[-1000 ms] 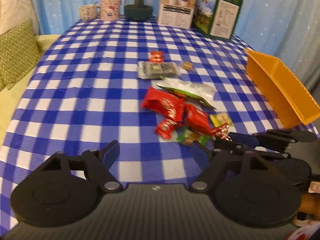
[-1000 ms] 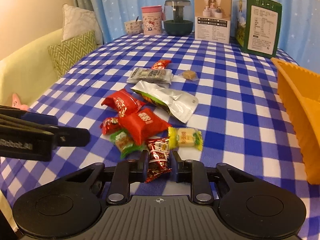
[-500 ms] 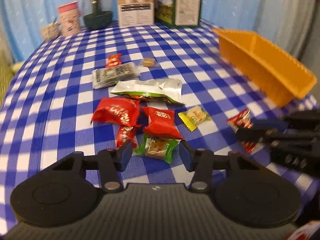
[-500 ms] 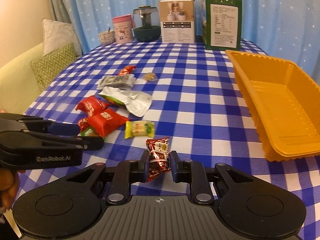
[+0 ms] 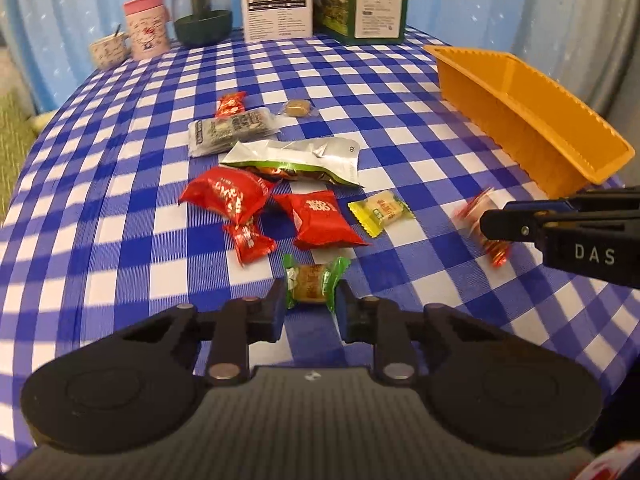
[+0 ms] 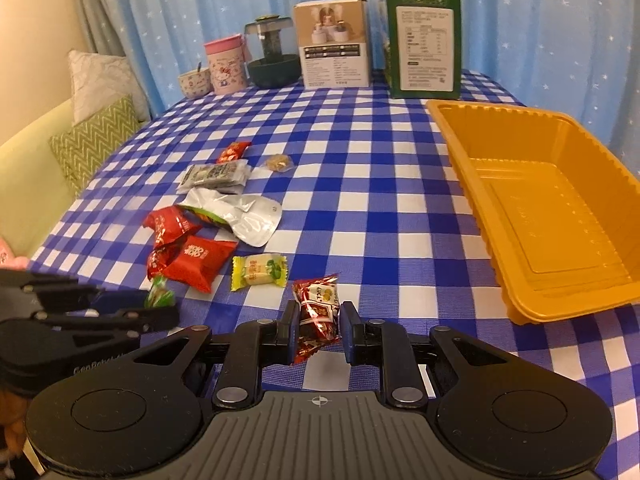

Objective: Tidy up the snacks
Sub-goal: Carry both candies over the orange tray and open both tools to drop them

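Observation:
Several wrapped snacks lie on the blue checked tablecloth. My left gripper (image 5: 310, 310) has its jaws on either side of a green-wrapped snack (image 5: 314, 282) lying on the cloth, close to it or touching its wrapper ends. My right gripper (image 6: 319, 330) is shut on a red-brown candy packet (image 6: 316, 314), held above the cloth; it also shows blurred in the left wrist view (image 5: 484, 224). The orange tray (image 6: 560, 216) stands empty at the right. A yellow snack (image 6: 259, 272) and red packets (image 6: 198, 258) lie to the left.
A silver pouch (image 6: 240, 216), a dark packet (image 6: 214, 174) and small candies lie further back. A cup, a pink tin (image 6: 226, 64), a dark jar and two boxes (image 6: 424, 40) stand along the far edge. A sofa with cushions is at the left.
My left gripper has moved forward and narrowed around the green-wrapped snack. My right gripper, still holding the red-brown packet, has shifted right, closer to the orange tray.

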